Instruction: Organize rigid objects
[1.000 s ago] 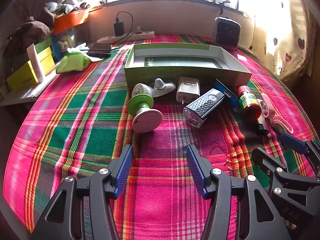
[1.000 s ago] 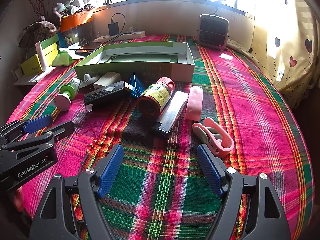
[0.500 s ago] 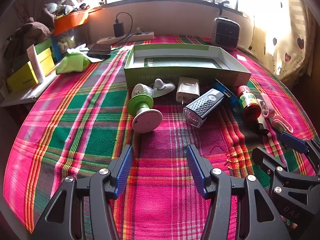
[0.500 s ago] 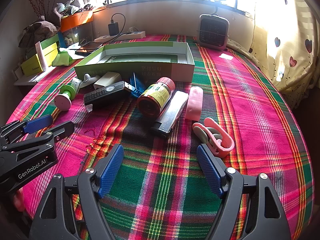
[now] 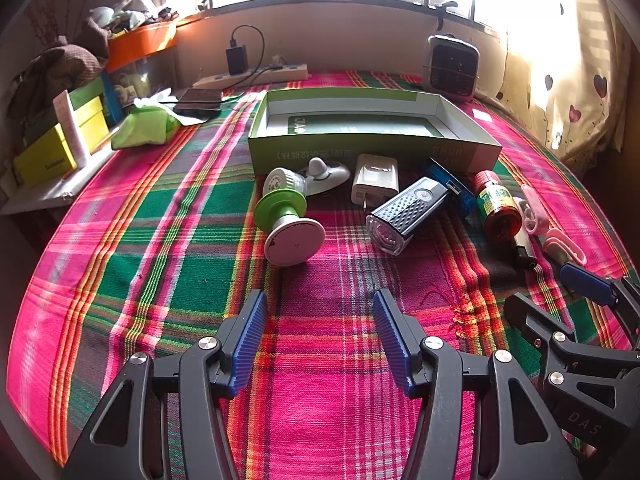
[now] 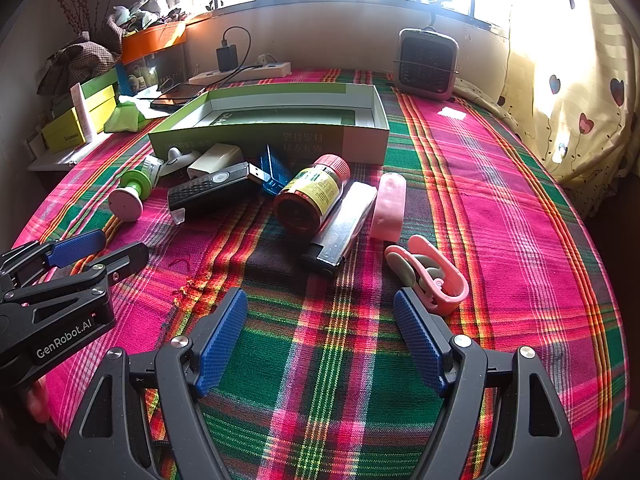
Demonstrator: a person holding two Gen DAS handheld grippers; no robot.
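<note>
Left wrist view: nothing on the plaid cloth (image 5: pixel 168 240) has shifted since the earlier frames, and the left gripper (image 5: pixel 319 338) sits in the same low spot over the near edge, jaws apart with only cloth between them. Ahead lies the open green box (image 5: pixel 360 152), holding nothing but a printed sheet on its floor. In front of its near wall the loose items lie in a row: a green-and-white suction holder (image 5: pixel 286 216) tipped on its side, a small white stand (image 5: pixel 324 172) behind it, a white charger (image 5: pixel 375 180), a black flashlight (image 5: pixel 408 210) angled toward the camera, a blue USB piece (image 5: pixel 450 182) under its far end, and a red-capped pill bottle (image 5: pixel 496 204) lying down. The right gripper (image 5: pixel 560 292) shows at the lower right, level with the left one.

Right wrist view: again unchanged. The right gripper (image 6: pixel 320 340) hovers low, jaws spread wide and empty. Just beyond its right finger lies a pink clip (image 6: pixel 430 274); farther on, a black lighter (image 6: pixel 340 232) touches the pill bottle (image 6: pixel 312 196), with a pink tube (image 6: pixel 388 210) alongside. The left gripper (image 6: pixel 96 250) enters at the left, a fingertip of the person's hand (image 6: pixel 38 402) below it.
</note>
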